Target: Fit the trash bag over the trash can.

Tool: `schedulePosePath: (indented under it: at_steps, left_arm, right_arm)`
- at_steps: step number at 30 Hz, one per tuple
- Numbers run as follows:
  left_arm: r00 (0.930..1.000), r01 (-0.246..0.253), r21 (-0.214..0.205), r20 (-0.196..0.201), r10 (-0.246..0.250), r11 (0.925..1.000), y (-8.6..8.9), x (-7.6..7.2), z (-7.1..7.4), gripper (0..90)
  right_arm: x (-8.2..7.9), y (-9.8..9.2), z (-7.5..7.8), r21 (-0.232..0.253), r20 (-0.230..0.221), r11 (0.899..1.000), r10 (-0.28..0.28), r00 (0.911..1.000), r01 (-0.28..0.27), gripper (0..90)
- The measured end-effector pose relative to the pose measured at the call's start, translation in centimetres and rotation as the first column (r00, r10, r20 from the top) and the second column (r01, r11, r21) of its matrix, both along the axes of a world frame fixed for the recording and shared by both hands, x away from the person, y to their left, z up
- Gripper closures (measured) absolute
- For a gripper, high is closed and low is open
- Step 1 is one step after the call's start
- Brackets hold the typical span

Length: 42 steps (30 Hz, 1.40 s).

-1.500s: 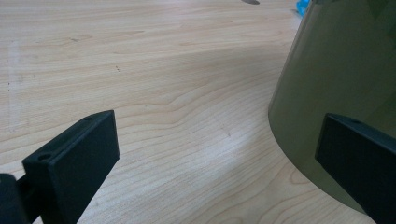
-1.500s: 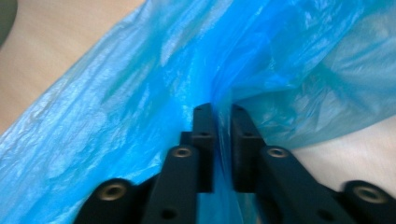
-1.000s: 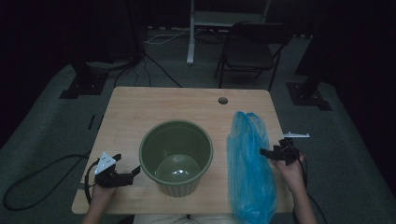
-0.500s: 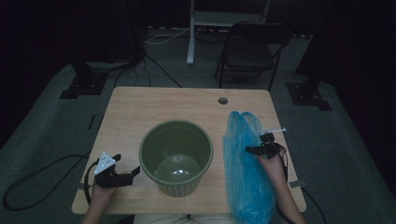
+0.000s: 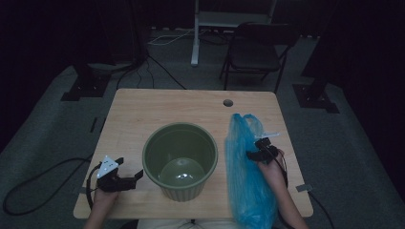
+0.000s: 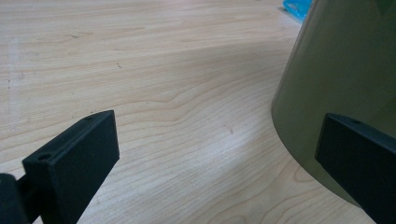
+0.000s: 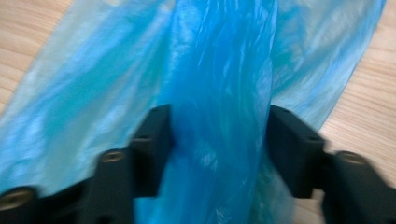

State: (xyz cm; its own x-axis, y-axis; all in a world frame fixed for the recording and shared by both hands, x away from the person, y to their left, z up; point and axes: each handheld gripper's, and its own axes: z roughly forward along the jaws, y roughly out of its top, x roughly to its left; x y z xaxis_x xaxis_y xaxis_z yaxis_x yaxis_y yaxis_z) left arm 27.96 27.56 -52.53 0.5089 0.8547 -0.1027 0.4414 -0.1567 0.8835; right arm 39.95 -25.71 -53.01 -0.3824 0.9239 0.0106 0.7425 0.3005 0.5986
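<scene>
So from where I'm standing, the right claw [image 5: 258, 153] has gone in over the blue plastic bag [image 5: 248, 186] that's laid out flat along the worktop [image 5: 157, 107], and in the right gripper view a bunched fold of that bag [image 7: 219, 93] sits right between its jaws, which stand a moderate way apart with the plastic filling the gap. Can't say they've actually pinched it yet, looks more like lining up for a grab. My guess is the bag's meant to go into the green bucket [image 5: 180, 160], which stands just beside that claw, on the side toward the other hand. The left claw [image 5: 125, 177] is spread wide with nothing in it, parked low by the bucket's wall [image 6: 327, 70], with bare wood between its jaws, probably ready to steady the bucket.
</scene>
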Motion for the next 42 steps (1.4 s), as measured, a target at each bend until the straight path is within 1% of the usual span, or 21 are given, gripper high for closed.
schedulePosePath:
  at_steps: [2,4,5,7,9,10,11,13,15,18,19,22,25,29,30,32,34,35,37,41,42]
  left_arm:
    - [1.0,0.001,0.0,0.0,-0.001,1.0,0.0,0.0,0.0,0.2]
    - [1.0,0.002,-0.002,0.0,-0.002,1.0,0.0,0.0,0.0,0.2]
    - [1.0,0.0,-0.002,0.001,0.0,1.0,0.0,0.0,0.0,0.2]
    - [1.0,0.0,-0.003,0.0,0.0,1.0,0.1,0.0,0.0,0.2]
    - [1.0,0.002,-0.001,0.0,-0.002,1.0,0.1,0.1,0.0,0.2]
    - [1.0,0.004,0.002,0.0,-0.004,1.0,0.1,0.1,0.0,0.2]
    - [1.0,0.004,0.004,0.0,-0.004,1.0,0.1,0.2,0.0,0.2]
    - [1.0,0.005,-0.001,-0.002,-0.005,1.0,0.1,0.3,-0.1,0.3]
    - [1.0,0.005,-0.001,-0.002,-0.005,1.0,0.0,0.4,-0.1,0.2]
    - [1.0,0.009,0.001,-0.003,-0.009,1.0,-0.2,0.5,-0.2,0.2]
    - [1.0,0.009,0.003,-0.003,-0.009,1.0,-0.2,0.5,-0.2,0.2]
    - [0.9999,0.011,0.006,-0.002,-0.011,0.9999,-0.3,0.5,-0.2,0.2]
    - [0.9999,0.01,0.003,-0.002,-0.01,0.9999,-0.3,0.5,-0.2,0.2]
    - [0.9999,0.009,0.008,-0.007,-0.009,0.9999,-0.3,0.6,-0.3,0.3]
    - [0.9999,0.011,0.012,-0.009,-0.011,0.9999,-0.4,0.6,-0.3,0.2]
    - [0.9999,0.014,0.016,-0.009,-0.014,0.9998,-0.5,0.7,-0.3,0.2]
    - [0.9998,0.018,0.038,-0.007,-0.018,0.9991,-0.8,0.9,-0.3,0.2]
    - [0.9998,0.021,0.036,-0.005,-0.021,0.9991,-1.0,1.0,-0.3,0.3]
    - [0.9996,0.029,0.044,-0.007,-0.028,0.9986,-1.3,1.3,-0.3,0.2]
    - [0.9986,0.052,0.075,-0.013,-0.051,0.9958,-1.9,1.5,-0.5,0.2]
    - [0.998,0.062,0.081,-0.015,-0.061,0.9948,-2.2,1.6,-0.4,0.2]
  right_arm:
    - [-0.2,0.7,0.0,0.009,0.028,0.999,0.053,0.9982,-0.053,71.4]
    - [-0.3,1.2,-0.1,0.014,0.039,0.998,0.062,0.9973,-0.062,85.0]
    - [-0.4,1.5,-0.2,0.012,0.048,0.998,0.066,0.9967,-0.067,88.0]
    - [-0.4,1.8,-0.2,0.006,0.054,0.998,0.064,0.9965,-0.065,89.8]
    - [-0.4,1.4,0.1,0.064,0.048,0.996,0.055,0.9973,-0.058,90.0]
    - [-0.4,1.4,0.1,0.064,0.048,0.996,0.055,0.9973,-0.058,90.0]
    - [-0.7,0.9,0.7,0.09,0.075,0.994,0.048,0.9961,-0.055,90.0]
    - [-1.3,0.0,1.9,0.165,0.107,0.985,0.036,0.9936,-0.053,90.0]
    - [-1.5,-0.3,2.4,0.186,0.119,0.981,0.03,0.9925,-0.052,90.0]
    - [-2.5,-2.0,4.7,0.272,0.18,0.961,0.0,0.9836,-0.05,90.0]
    - [-2.5,-2.0,4.7,0.272,0.18,0.961,0.0,0.9836,-0.05,90.0]
    - [-3.2,-3.2,6.3,0.318,0.223,0.947,-0.025,0.9745,-0.048,90.0]
    - [-3.8,-4.1,7.8,0.369,0.262,0.928,-0.045,0.9641,-0.057,90.0]
    - [-4.7,-4.7,10.2,0.403,0.331,0.912,-0.07,0.9411,-0.073,90.0]
    - [-5.0,-5.0,11.4,0.43,0.352,0.898,-0.075,0.9328,-0.09,90.0]
    - [-5.1,-5.0,11.8,0.433,0.363,0.897,-0.076,0.9289,-0.096,90.0]
    - [-5.5,-5.0,13.0,0.44,0.391,0.891,-0.075,0.9172,-0.114,90.0]
    - [-5.8,-5.0,14.1,0.441,0.417,0.888,-0.076,0.9057,-0.129,90.0]
    - [-5.9,-5.0,14.5,0.442,0.424,0.887,-0.077,0.9024,-0.132,90.0]
    - [-6.3,-5.2,16.6,0.483,0.458,0.858,-0.077,0.8856,-0.175,90.0]
    - [-6.4,-5.2,17.0,0.485,0.468,0.855,-0.078,0.8801,-0.182,90.0]
